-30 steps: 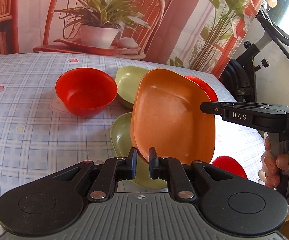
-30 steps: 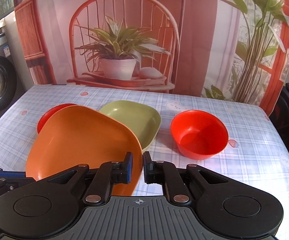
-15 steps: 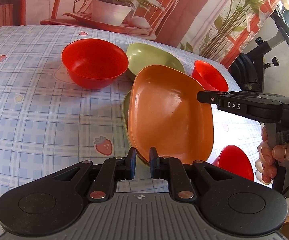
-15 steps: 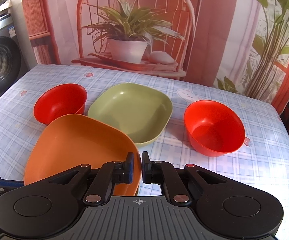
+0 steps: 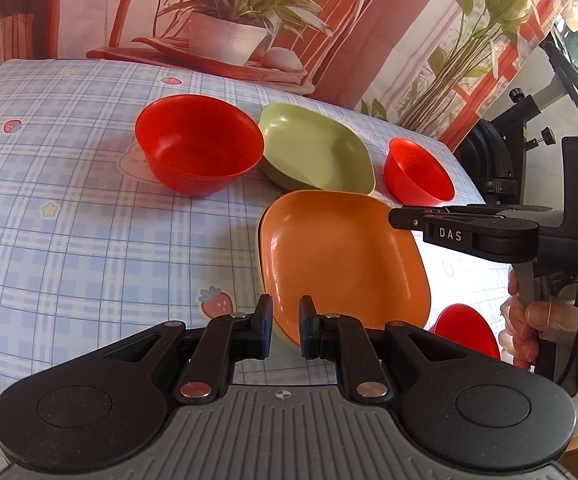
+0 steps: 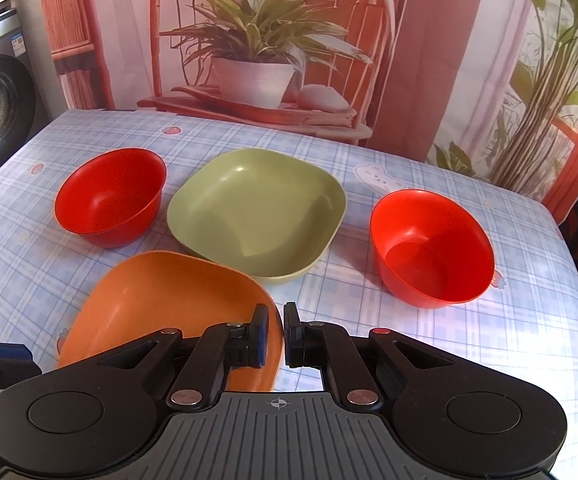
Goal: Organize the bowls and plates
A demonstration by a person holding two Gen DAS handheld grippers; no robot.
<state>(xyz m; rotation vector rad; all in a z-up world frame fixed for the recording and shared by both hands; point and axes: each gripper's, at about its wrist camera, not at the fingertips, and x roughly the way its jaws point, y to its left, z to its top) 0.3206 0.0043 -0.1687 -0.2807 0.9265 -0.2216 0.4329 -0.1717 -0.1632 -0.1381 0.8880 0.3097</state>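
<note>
Left wrist view: the left tool (image 5: 285, 330) is clamped on the near rim of the orange plate (image 5: 341, 256), and the right tool (image 5: 397, 218) grips that plate's far right corner. In the right wrist view the right tool (image 6: 275, 334) shows its jaws nearly together with the plate rim pinched between them.

The orange plate sits low over the bench (image 5: 69, 240), nested on a green plate (image 5: 279, 334) of which only a sliver shows at its near edge. I cannot tell whether it rests fully.

Step in hand, as judged: stacking plate on plate. The next move calls for both tools to let go and draw back without dragging the stack.

Beyond lie a second green plate (image 6: 257, 210) at centre, a red bowl (image 6: 109, 196) at far left, another red bowl (image 6: 429, 246) at right, and a third red bowl (image 5: 467, 330) at near right. All visible interiors are empty.
</note>
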